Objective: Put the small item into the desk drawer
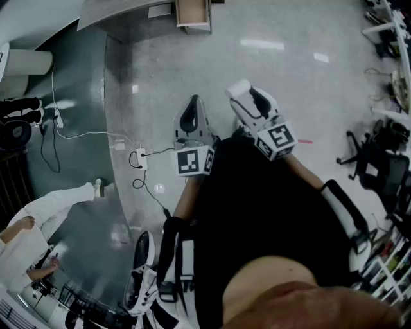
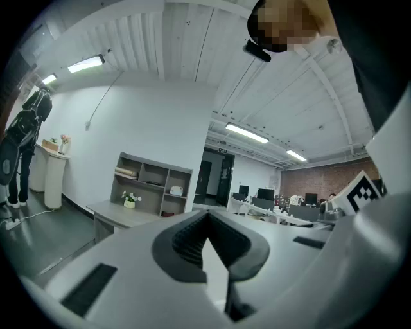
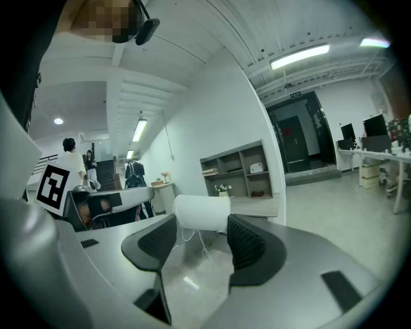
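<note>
My right gripper (image 1: 247,96) (image 3: 200,225) is held in the air over the floor, shut on a small white roll (image 3: 199,211) (image 1: 239,88) that spans its wide jaw tips; loose threads hang from the roll. Beside it, my left gripper (image 1: 194,106) (image 2: 207,220) is shut, with nothing between its pads. At the top of the head view, far ahead of both grippers, a grey desk (image 1: 128,14) has an open drawer (image 1: 192,13) with a brown inside. Both gripper views show that desk (image 2: 119,215) (image 3: 257,205) with a shelf unit (image 2: 151,186) (image 3: 237,168) on it.
A white power strip (image 1: 141,158) with trailing cables lies on the floor left of the grippers. A person in white (image 1: 38,215) is at the far left. Office chairs (image 1: 379,160) and desks (image 2: 282,215) crowd the right side.
</note>
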A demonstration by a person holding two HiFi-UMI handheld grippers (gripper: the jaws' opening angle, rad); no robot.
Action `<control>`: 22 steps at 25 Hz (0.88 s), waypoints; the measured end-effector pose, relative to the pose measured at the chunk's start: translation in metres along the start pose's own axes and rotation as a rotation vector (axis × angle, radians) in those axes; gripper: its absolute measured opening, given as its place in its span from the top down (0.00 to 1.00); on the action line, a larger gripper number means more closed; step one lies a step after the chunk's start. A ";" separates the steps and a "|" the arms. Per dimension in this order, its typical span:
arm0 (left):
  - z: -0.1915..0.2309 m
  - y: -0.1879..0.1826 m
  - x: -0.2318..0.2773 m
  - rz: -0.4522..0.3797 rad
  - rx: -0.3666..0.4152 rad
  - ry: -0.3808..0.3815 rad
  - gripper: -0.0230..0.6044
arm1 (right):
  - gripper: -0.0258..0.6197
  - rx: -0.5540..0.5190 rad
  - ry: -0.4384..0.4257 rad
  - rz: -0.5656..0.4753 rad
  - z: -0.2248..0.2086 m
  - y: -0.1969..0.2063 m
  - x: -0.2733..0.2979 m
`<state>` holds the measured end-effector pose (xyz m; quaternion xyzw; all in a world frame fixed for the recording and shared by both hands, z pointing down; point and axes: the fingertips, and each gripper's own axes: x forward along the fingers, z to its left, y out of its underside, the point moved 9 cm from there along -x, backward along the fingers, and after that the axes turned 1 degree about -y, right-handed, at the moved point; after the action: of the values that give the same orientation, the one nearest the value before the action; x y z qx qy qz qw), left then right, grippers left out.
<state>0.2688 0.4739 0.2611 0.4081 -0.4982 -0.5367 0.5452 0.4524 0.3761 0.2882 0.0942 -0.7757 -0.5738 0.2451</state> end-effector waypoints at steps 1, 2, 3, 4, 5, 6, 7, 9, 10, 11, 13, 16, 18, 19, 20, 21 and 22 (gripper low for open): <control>0.000 0.000 0.000 0.002 -0.004 -0.001 0.97 | 0.58 0.000 0.000 0.000 0.000 0.000 0.000; 0.000 0.000 0.000 0.004 -0.007 -0.003 0.97 | 0.58 0.001 0.000 -0.001 0.000 0.000 0.000; 0.000 0.000 0.000 0.004 -0.008 -0.003 0.97 | 0.58 0.003 0.000 -0.002 0.000 0.000 0.001; 0.001 0.001 0.000 0.002 -0.006 -0.003 0.97 | 0.58 0.003 0.000 -0.002 0.001 0.000 0.002; 0.002 0.001 0.000 0.000 -0.003 -0.002 0.97 | 0.58 0.000 0.000 -0.001 0.002 0.001 0.003; 0.003 0.002 0.000 -0.001 -0.001 -0.001 0.97 | 0.58 -0.004 0.001 0.002 0.003 0.001 0.003; 0.004 0.002 -0.001 -0.001 -0.003 0.000 0.97 | 0.58 -0.008 0.001 0.004 0.004 0.002 0.004; 0.006 0.001 -0.002 0.002 -0.010 0.001 0.97 | 0.58 -0.009 0.002 0.005 0.006 0.002 0.005; 0.007 0.000 -0.002 0.002 -0.010 0.002 0.97 | 0.58 -0.010 0.002 0.005 0.007 0.002 0.006; 0.008 0.000 -0.003 0.001 -0.006 0.004 0.97 | 0.58 -0.010 0.003 0.005 0.008 0.001 0.006; 0.011 0.000 -0.003 0.004 -0.001 0.009 0.97 | 0.58 -0.006 0.004 0.003 0.010 0.000 0.008; 0.015 0.000 -0.005 0.006 -0.010 0.010 0.97 | 0.58 0.011 -0.001 -0.002 0.014 0.000 0.010; 0.021 0.000 -0.008 0.003 -0.015 0.010 0.97 | 0.58 0.007 0.001 0.000 0.018 0.001 0.014; 0.024 0.000 -0.009 0.001 -0.018 0.010 0.97 | 0.58 0.004 0.002 0.000 0.021 0.001 0.016; 0.027 -0.001 -0.010 0.002 -0.019 0.009 0.97 | 0.58 0.002 0.003 0.000 0.023 0.000 0.018; 0.029 -0.001 -0.012 0.006 -0.020 0.008 0.97 | 0.58 0.000 0.001 -0.001 0.026 0.000 0.020; 0.032 0.000 -0.013 0.011 -0.019 0.007 0.97 | 0.58 -0.002 -0.004 -0.005 0.029 -0.001 0.022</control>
<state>0.2379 0.4898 0.2648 0.4019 -0.4934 -0.5369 0.5539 0.4196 0.3908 0.2868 0.0948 -0.7753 -0.5755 0.2423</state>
